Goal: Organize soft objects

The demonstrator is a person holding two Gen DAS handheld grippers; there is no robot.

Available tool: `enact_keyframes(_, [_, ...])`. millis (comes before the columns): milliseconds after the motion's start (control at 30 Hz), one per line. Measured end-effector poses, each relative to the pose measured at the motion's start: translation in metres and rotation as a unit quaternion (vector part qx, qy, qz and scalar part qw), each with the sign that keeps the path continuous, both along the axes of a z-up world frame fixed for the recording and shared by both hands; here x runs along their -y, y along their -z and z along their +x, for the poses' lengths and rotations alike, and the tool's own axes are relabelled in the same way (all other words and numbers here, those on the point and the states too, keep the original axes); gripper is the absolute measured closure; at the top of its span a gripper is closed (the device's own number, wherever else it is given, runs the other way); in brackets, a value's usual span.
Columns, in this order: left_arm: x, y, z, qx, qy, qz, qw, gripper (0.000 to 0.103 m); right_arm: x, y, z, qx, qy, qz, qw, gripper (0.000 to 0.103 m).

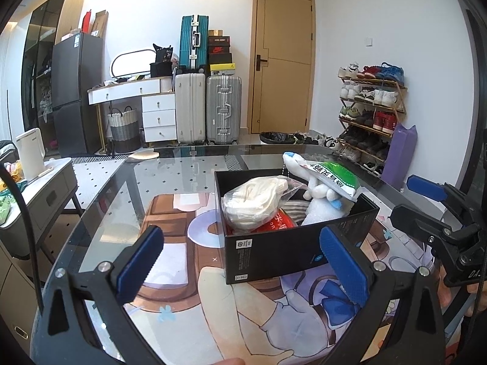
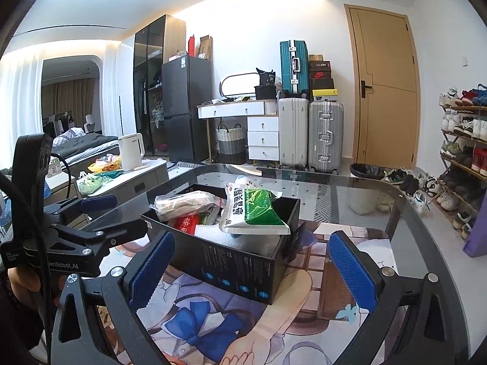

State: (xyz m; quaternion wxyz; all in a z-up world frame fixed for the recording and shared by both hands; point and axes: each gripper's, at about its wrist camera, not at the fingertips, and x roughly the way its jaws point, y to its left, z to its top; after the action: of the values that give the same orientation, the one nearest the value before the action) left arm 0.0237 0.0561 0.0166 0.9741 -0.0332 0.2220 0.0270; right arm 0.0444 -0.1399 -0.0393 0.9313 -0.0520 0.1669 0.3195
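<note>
A black box stands on the printed mat over the glass table. It holds a clear bag of cream cloth, a red packet, a white plush toy and a green-and-white pouch lying on top. My left gripper is open just in front of the box, nothing between its blue pads. My right gripper is open too, level with the box's near corner. Each gripper shows at the edge of the other's view.
The printed mat covers the near half of the table. Beyond stand suitcases, a door, a shoe rack at right, a purple bag, and a side table with a white kettle at left.
</note>
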Motion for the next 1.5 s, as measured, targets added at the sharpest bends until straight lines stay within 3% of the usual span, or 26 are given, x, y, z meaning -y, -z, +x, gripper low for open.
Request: enact_keyframes(1500, [0.0005, -0.0008, -0.0006, 0.003, 0.000, 0.002, 1.0000, 0.000, -0.0011, 0.0001, -0.0036, 0.000, 0.001, -0.001, 1.000, 0.001])
